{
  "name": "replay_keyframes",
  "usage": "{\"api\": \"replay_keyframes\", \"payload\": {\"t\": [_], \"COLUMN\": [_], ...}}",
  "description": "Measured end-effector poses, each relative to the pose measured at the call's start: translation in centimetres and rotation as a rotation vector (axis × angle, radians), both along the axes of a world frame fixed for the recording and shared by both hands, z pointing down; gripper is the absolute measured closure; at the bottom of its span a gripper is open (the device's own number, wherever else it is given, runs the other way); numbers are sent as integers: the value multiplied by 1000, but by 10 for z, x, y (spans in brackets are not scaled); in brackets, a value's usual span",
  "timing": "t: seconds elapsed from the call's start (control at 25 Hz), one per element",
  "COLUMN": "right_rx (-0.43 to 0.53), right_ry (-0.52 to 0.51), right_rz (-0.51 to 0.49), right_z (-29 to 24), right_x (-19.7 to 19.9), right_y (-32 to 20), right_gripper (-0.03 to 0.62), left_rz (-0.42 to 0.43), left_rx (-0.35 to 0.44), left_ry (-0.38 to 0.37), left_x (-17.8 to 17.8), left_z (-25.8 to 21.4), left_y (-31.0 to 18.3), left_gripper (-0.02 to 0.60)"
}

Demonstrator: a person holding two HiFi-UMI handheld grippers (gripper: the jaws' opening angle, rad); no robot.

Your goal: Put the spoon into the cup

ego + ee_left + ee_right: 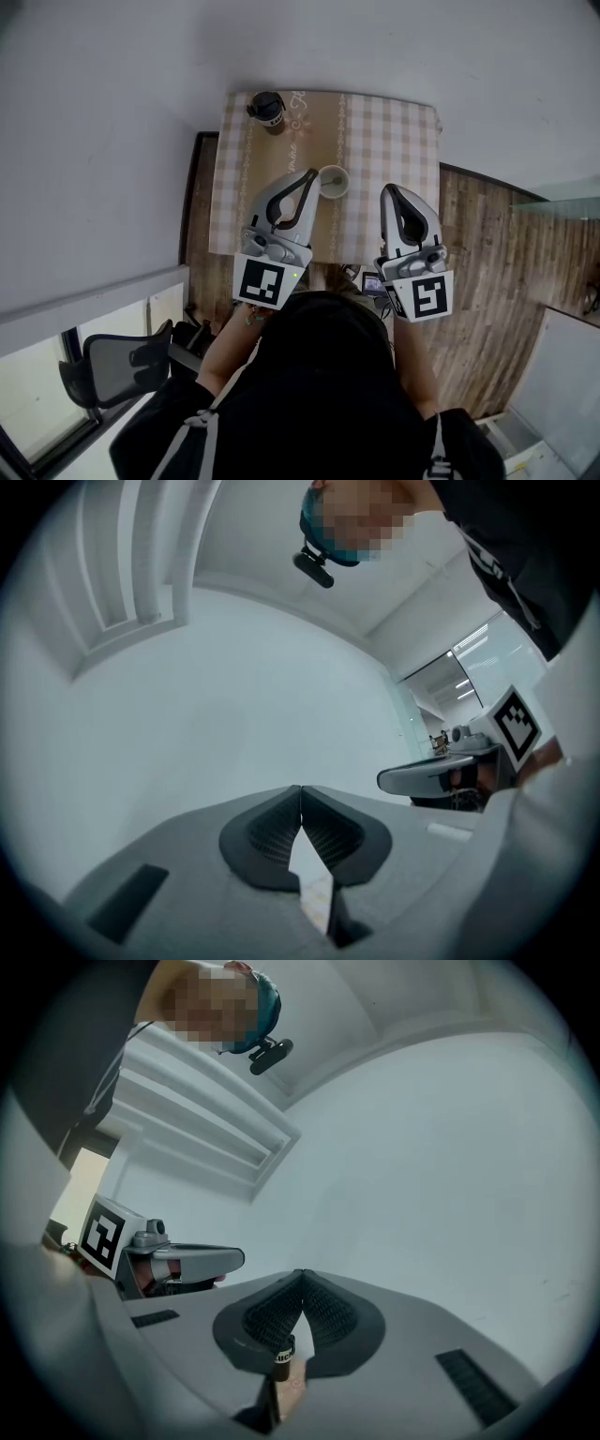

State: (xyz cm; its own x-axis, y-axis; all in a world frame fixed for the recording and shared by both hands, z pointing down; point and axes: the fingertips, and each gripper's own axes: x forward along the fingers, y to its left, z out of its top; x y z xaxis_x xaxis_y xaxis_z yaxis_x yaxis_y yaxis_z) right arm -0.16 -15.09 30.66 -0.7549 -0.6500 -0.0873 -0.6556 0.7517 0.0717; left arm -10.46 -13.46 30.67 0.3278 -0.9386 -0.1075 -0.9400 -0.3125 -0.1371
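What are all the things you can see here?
table: one, beige checked cloth, against the white wall
bottle: one, dark, table's far left corner
cup: one, white, mid table by the left gripper's tip; contents too small to tell
chair: one, black, lower left
floor: brown wood, around the table
left gripper: one, grey, jaws shut, empty, over the table
right gripper: one, grey, jaws shut, empty, over the table
person: one, dark top, bottom of the head view
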Motion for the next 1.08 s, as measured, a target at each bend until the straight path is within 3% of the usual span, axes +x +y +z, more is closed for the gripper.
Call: {"api": "replay_keyframes", "payload": {"t": [0.2, 0.36, 0.64, 1.08], "right_rx": [26, -9, -8, -67], "right_ry": [37, 45, 106, 193], "right_rz": [-13, -34, -53, -22], "right_z": [4, 12, 27, 57], "right_x": [-3, -6, -17, -32], "right_y": [5, 6, 7, 2], "right_gripper": [594, 594, 594, 594], "left_rz": [25, 31, -1, -17], "left_rx": [-10, -25, -44, -54], "left_ry": [-9, -12, 27, 18], "left_x": [7, 7, -10, -35], "left_z": [3, 7, 14, 22], "left_y": [-2, -1, 1, 10], "left_gripper": [565, 565, 565, 565]}}
